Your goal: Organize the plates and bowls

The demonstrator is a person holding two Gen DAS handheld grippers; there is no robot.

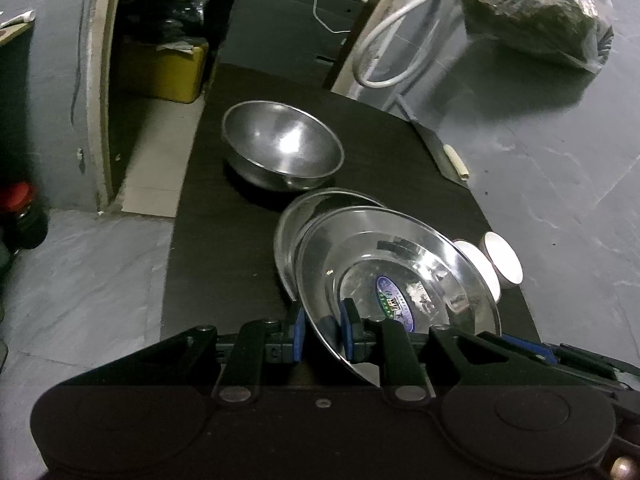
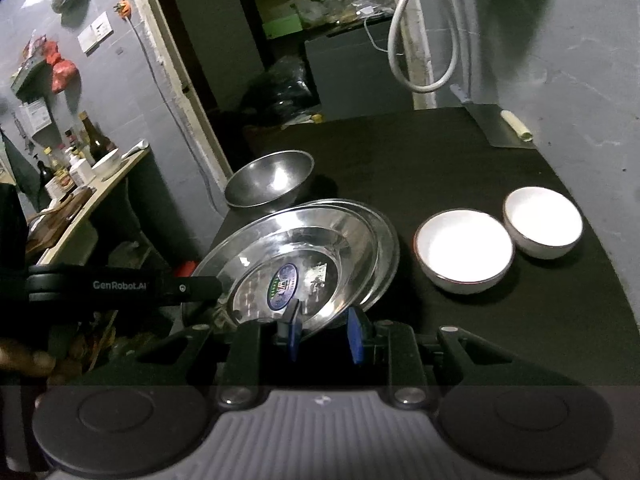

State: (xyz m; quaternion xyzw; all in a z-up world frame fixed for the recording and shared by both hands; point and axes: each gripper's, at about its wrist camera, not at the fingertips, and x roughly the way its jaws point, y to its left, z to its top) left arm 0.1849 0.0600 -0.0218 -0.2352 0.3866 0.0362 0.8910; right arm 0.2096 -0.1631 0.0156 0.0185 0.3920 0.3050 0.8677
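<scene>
Where the dark table [image 2: 460, 152] stood against a grey wall [image 2: 592, 92] beside a doorway [image 1: 160, 40], the light was dim and the floor grey. Both grippers pointed steeply down at the table's near edge. The left gripper [image 1: 322, 330] was clamped on the left rim of a steel plate [image 1: 400, 264], its blue pads on either side of the rim, and the right gripper [image 2: 326, 330] gripped the same plate's rim at the opposite side. The plate was held tilted just over a second steel plate [image 2: 386, 236] lying on the table. Behind them sat a steel bowl [image 1: 282, 146]; two white bowls [image 2: 466, 250] stood side by side to the right, well clear. A cleaver [image 2: 496, 126] lay at the table's far corner, and a white hose [image 1: 384, 40] hung on the wall.
</scene>
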